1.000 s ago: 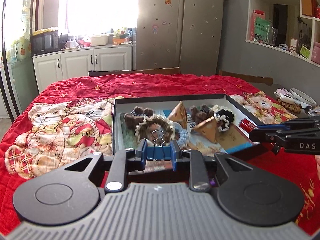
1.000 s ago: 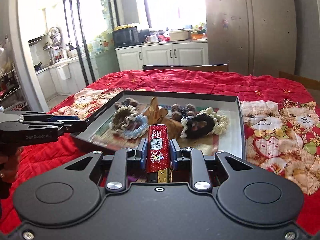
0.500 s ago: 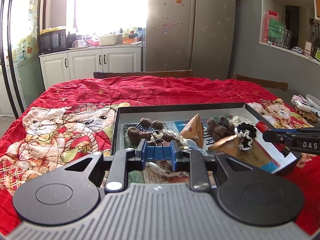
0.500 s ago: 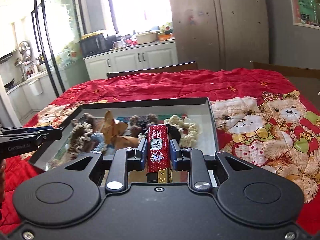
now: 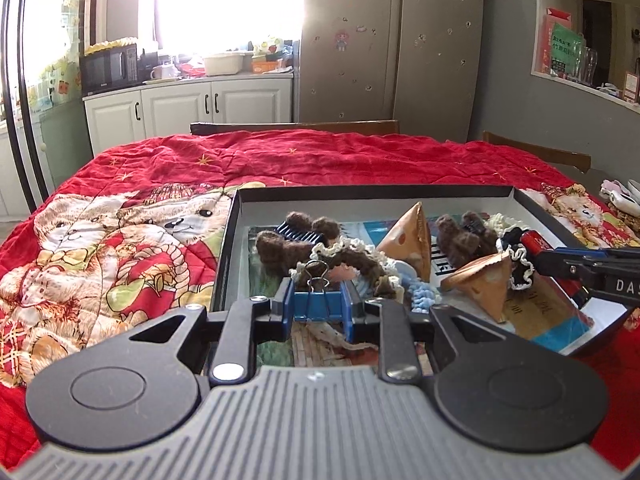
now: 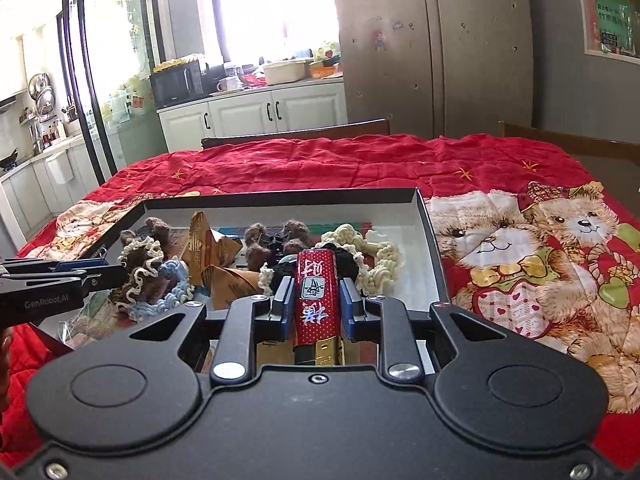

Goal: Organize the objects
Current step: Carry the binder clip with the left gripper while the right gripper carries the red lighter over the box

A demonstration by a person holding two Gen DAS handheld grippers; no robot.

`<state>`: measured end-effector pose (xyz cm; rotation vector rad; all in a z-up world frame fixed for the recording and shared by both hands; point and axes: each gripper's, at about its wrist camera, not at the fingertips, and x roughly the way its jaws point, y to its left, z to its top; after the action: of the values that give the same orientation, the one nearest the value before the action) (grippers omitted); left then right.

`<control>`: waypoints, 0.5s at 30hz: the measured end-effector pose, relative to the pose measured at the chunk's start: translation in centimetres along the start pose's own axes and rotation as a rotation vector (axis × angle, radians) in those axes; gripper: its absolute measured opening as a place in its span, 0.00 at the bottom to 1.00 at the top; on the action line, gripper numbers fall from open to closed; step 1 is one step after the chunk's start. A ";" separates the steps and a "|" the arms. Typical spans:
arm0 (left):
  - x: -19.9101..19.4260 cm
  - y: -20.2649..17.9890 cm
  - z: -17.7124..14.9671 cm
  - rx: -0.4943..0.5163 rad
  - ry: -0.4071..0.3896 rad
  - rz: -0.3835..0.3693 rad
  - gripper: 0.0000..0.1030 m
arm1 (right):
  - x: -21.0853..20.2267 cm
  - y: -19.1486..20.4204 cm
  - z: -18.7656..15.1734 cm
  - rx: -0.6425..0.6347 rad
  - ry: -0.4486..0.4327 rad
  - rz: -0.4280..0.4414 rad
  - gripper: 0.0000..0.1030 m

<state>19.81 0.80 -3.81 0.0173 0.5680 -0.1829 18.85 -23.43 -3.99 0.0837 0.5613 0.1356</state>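
**Grippers loaded above the tray**

We hold a blue binder clip (image 5: 318, 305) clamped in our left gripper (image 5: 318, 308) and a red lighter (image 6: 315, 300) pinched in our right gripper (image 6: 315, 307). Both hang over the near edge of the black tray (image 6: 430, 240), which holds knitted scrunchies (image 6: 372, 256) and paper cones (image 5: 410, 236) on the red quilt (image 5: 320, 156).

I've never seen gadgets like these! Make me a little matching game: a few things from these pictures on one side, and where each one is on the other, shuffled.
Things:
1. blue binder clip
2. red lighter
3. brown paper cone
4. microwave

Places:
A. on the kitchen counter at the back
B. clamped in the right gripper
C. lying in the black tray
D. clamped in the left gripper

Pairs: 1-D, 2-B, 3-C, 4-A
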 end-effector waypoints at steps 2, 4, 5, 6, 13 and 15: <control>0.0 0.0 0.0 0.002 -0.002 0.001 0.26 | 0.2 0.0 -0.1 -0.001 0.001 -0.003 0.22; 0.1 -0.1 0.0 0.003 -0.002 0.000 0.26 | 0.4 0.0 -0.2 -0.001 0.004 -0.003 0.22; 0.1 -0.1 0.0 0.003 -0.003 0.000 0.26 | 0.5 0.0 -0.2 -0.001 0.004 -0.005 0.22; 0.1 -0.2 0.0 0.005 -0.005 0.001 0.26 | 0.5 0.0 -0.2 -0.001 0.005 -0.004 0.22; 0.2 -0.3 -0.1 0.017 -0.013 0.006 0.26 | 0.9 -0.2 -0.3 0.001 0.010 -0.005 0.22; 0.2 -0.3 -0.1 0.020 -0.014 0.008 0.26 | 1.0 -0.2 -0.3 0.000 0.010 -0.004 0.22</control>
<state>19.85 0.45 -4.04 0.0379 0.5519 -0.1808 19.49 -23.50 -4.80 0.0823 0.5718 0.1318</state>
